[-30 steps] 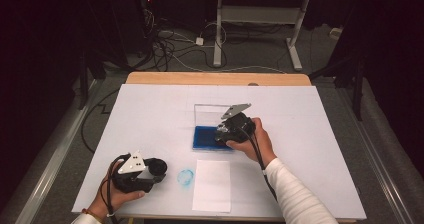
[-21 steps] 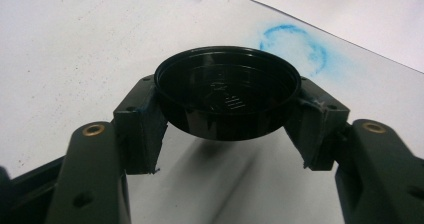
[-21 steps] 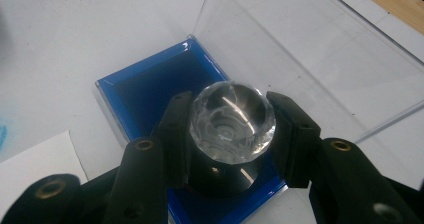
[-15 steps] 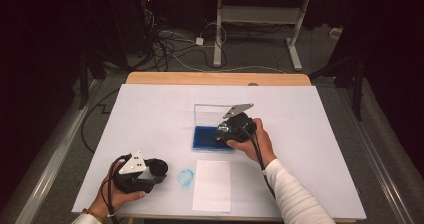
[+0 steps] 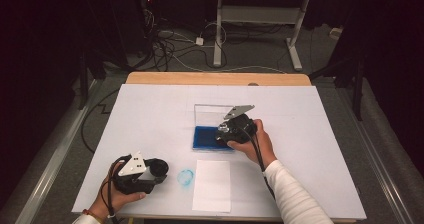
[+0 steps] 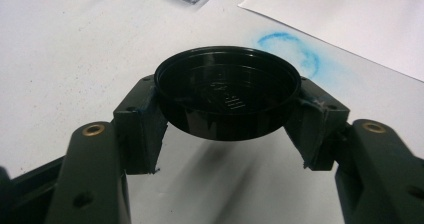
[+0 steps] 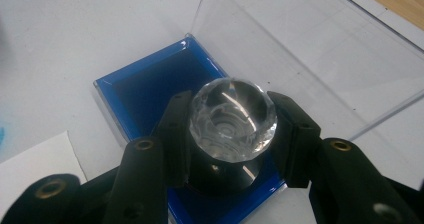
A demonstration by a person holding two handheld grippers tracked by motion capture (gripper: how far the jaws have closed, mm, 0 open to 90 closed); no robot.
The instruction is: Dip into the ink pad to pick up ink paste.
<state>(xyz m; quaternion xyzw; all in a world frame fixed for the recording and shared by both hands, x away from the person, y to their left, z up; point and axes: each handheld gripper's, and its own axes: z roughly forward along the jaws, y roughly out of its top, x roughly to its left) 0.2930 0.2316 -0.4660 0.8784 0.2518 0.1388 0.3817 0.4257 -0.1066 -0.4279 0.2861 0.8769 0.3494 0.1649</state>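
White and matte, the surface [image 5: 150, 114] carries a clear plastic box whose lid [image 5: 212, 114] stands open over a blue ink pad [image 5: 205, 136] at centre. Near it lies a white paper sheet [image 5: 212, 184], with a smudged blue ring [image 5: 185, 177] printed just left of it. My right gripper [image 7: 232, 129] has its fingers closed on a faceted, glassy round stamp [image 7: 232, 119] over the pad. At near left, my left gripper [image 6: 227, 114] pinches a shallow, glossy black round cap [image 6: 227, 91] above the surface.
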